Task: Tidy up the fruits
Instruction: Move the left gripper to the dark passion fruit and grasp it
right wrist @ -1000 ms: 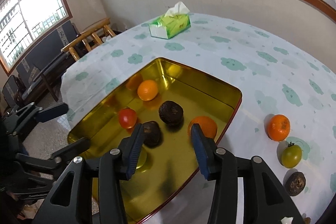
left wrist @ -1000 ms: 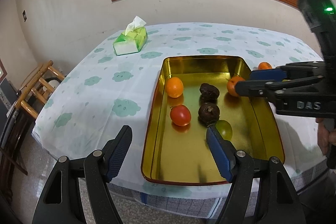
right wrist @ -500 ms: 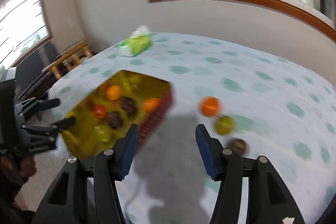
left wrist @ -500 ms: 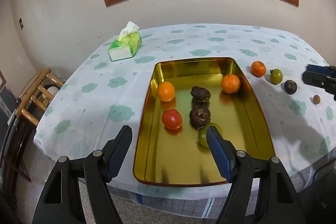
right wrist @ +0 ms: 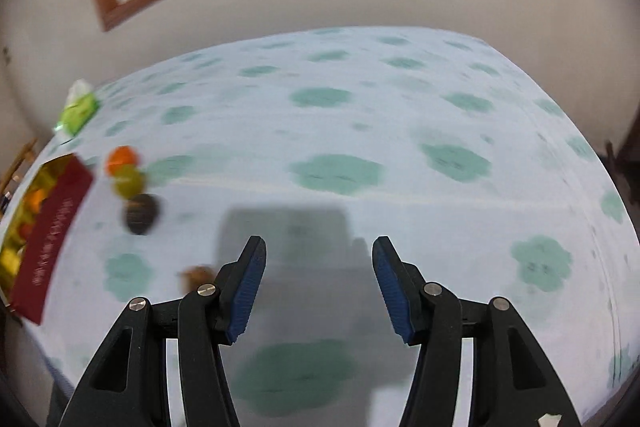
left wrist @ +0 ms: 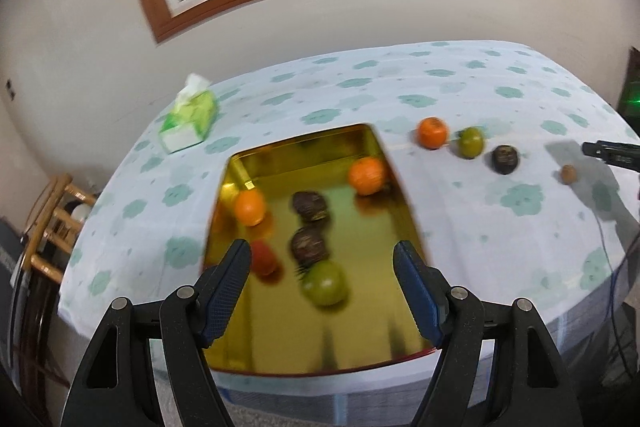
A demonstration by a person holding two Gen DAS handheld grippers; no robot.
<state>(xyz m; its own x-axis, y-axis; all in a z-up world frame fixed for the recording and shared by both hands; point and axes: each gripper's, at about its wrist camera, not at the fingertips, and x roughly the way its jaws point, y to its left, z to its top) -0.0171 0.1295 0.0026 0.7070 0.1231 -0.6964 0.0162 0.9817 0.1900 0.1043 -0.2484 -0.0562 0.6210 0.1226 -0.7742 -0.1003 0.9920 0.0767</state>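
Observation:
A gold tray (left wrist: 304, 155) holds two oranges (left wrist: 366, 175), two dark fruits (left wrist: 308, 247), a red tomato (left wrist: 264, 259) and a green fruit (left wrist: 324, 283). My left gripper (left wrist: 321, 251) hangs open above its near half, holding nothing. To the tray's right an orange (left wrist: 432, 133), a green fruit (left wrist: 470, 142), a dark fruit (left wrist: 505, 159) and a small brown fruit (left wrist: 568, 174) lie in a row on the cloth. My right gripper (right wrist: 319, 247) stands open over bare cloth, with the small brown fruit (right wrist: 196, 273) just left of its left finger.
A green tissue box (left wrist: 188, 123) sits at the table's far left corner. Wooden chairs (left wrist: 48, 227) stand beyond the left edge. The tray's red outer wall (right wrist: 52, 227) shows at the right wrist view's left edge. A cable (left wrist: 608, 267) hangs off the right side.
My right gripper has swung from above the tray out to the right over the cloth, its jaws a little wider. My left gripper has shifted and rolled slightly over the tray.

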